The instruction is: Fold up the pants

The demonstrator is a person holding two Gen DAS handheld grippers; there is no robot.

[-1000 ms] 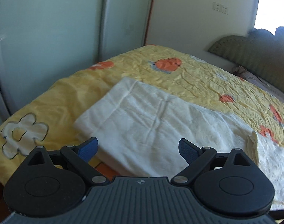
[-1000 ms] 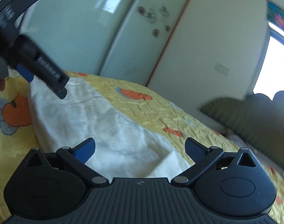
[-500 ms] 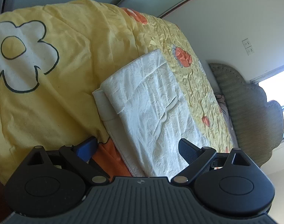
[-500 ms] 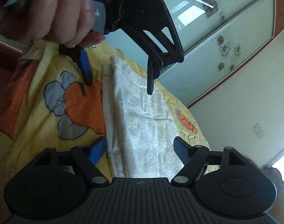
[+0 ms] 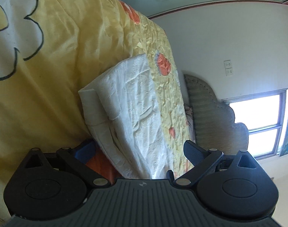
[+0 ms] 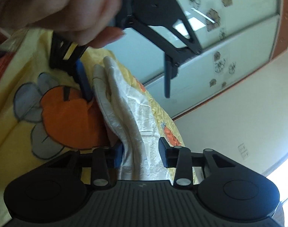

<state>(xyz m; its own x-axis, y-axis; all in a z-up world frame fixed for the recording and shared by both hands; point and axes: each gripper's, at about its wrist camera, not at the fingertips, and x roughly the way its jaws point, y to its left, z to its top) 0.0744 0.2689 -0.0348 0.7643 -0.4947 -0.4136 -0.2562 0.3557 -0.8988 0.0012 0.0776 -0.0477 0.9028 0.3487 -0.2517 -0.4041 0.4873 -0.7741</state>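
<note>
- Left wrist view: the folded white pants (image 5: 132, 113) lie in the middle of the frame on a yellow bedspread (image 5: 55, 87) printed with orange shapes and a large white flower at upper left.
- The left gripper (image 5: 139, 152) fills the bottom of the frame, its jaws spread wide on either side of the near end of the pants, not clamping the cloth.
- At right are a white wall, a grey-green headboard (image 5: 210, 113) and a bright window (image 5: 257, 124).
- Right wrist view: the pants (image 6: 128, 117) run up the middle, their layered edge showing.
- The right gripper (image 6: 141, 155) sits at lower centre with jaws partly closed around that edge; the blue pad on the left touches the cloth, while the right pad stands just off it.
- At upper left a hand (image 6: 55, 5) holds the left gripper (image 6: 127, 83), wide open, one blue finger beside the far edge of the pants.
- Glass wardrobe doors (image 6: 219, 37) with flower decals fill the upper right.
</note>
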